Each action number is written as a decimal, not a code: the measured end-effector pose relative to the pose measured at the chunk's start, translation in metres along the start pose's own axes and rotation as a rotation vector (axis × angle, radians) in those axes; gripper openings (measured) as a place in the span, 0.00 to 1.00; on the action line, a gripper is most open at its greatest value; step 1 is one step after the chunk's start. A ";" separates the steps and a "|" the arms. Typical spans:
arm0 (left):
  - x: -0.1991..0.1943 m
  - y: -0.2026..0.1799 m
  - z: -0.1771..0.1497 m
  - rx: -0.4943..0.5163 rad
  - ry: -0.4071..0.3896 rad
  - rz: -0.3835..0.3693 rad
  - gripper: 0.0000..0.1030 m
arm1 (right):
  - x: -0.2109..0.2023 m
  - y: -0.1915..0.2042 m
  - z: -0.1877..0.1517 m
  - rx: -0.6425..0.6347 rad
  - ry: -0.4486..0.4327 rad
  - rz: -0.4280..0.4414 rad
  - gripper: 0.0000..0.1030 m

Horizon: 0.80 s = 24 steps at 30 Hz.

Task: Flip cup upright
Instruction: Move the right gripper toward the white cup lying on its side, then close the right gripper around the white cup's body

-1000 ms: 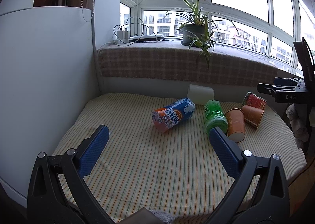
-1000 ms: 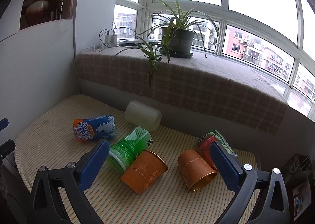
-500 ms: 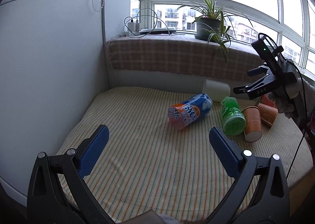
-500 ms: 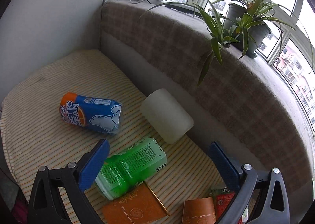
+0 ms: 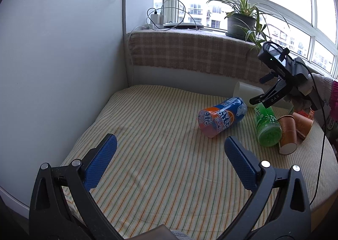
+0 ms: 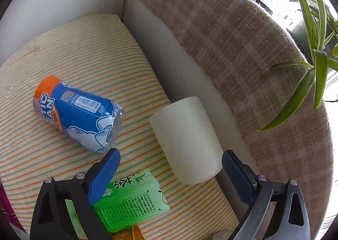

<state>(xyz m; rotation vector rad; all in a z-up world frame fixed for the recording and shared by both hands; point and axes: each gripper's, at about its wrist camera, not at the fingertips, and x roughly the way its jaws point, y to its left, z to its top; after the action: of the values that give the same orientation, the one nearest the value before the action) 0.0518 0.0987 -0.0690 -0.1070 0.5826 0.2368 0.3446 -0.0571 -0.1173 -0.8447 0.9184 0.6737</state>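
A frosted white cup lies on its side at the back of the striped cushion, against the low wall; it also shows in the left wrist view. My right gripper is open, its blue pads either side of the cup's near end, not touching it. In the left wrist view the right gripper hangs over the white cup. My left gripper is open and empty above the cushion's near part. A blue-and-orange cup and a green cup lie on their sides.
Two orange paper cups and a red one lie at the right of the cushion. A checked blanket covers the sill, with a potted plant and chargers. A white panel stands on the left.
My right gripper has moved forward and down toward the white cup, which now sits between its pads. My left gripper has swung left and stayed open.
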 end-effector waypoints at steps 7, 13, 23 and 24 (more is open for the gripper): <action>0.008 0.008 0.001 -0.013 0.011 0.017 1.00 | 0.022 -0.004 0.014 -0.058 0.063 -0.009 0.95; 0.012 0.009 0.001 -0.014 0.018 0.021 1.00 | 0.045 -0.002 0.021 -0.098 0.107 -0.032 0.93; 0.017 0.012 0.001 -0.020 0.029 0.035 1.00 | 0.080 -0.003 0.022 -0.115 0.142 -0.061 0.81; 0.017 0.012 0.001 -0.019 0.030 0.034 1.00 | 0.081 -0.004 0.022 -0.114 0.141 -0.060 0.81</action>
<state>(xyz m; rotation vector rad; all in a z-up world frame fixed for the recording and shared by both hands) 0.0631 0.1141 -0.0776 -0.1191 0.6120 0.2745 0.3933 -0.0292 -0.1803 -1.0276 0.9843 0.6251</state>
